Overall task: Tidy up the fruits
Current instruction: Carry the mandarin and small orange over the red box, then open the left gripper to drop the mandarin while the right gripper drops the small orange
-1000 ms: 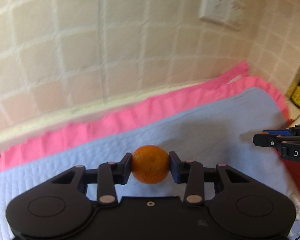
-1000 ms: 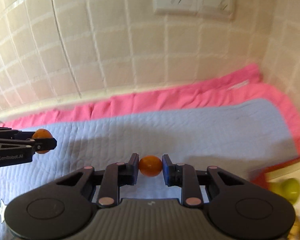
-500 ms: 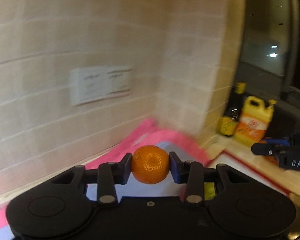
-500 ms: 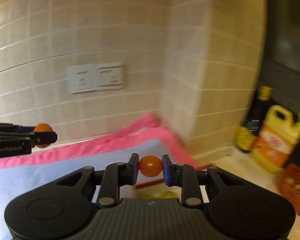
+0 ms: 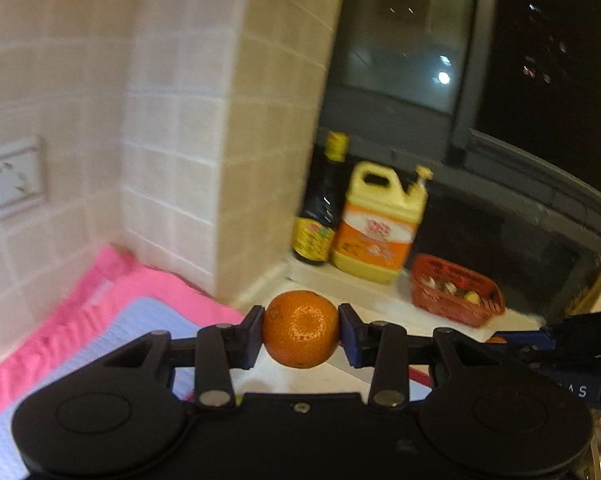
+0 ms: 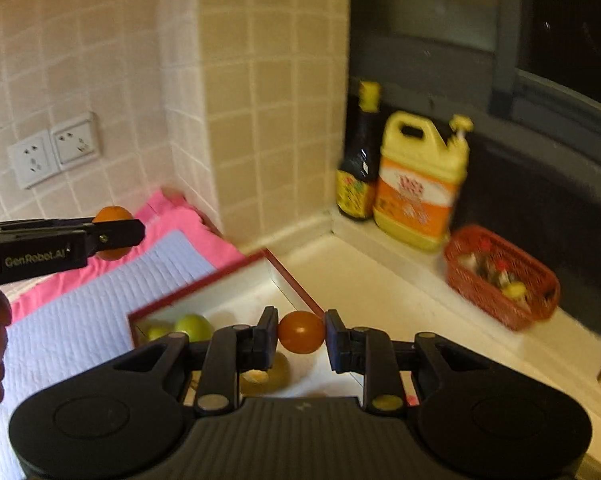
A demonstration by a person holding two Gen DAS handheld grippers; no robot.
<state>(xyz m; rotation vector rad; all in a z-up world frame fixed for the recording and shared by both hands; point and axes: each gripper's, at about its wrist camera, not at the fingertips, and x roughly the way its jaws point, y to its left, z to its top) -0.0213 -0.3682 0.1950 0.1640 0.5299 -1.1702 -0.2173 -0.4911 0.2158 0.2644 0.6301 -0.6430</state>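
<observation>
Left gripper [image 5: 300, 330] pinches a mandarin [image 5: 300, 328], right gripper [image 6: 301, 333] a smaller orange [image 6: 301, 332] — round, either could slip and miss the tray [image 6: 204, 288] below.

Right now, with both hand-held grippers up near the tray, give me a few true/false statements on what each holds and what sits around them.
1. The left hand-held gripper clamps a mandarin. True.
2. The right hand-held gripper is open. False: it is shut on a small orange fruit.
3. The tray holds green fruit. True.
4. The red basket sits on the blue mat. False: it sits on the counter near the yellow jug.
</observation>
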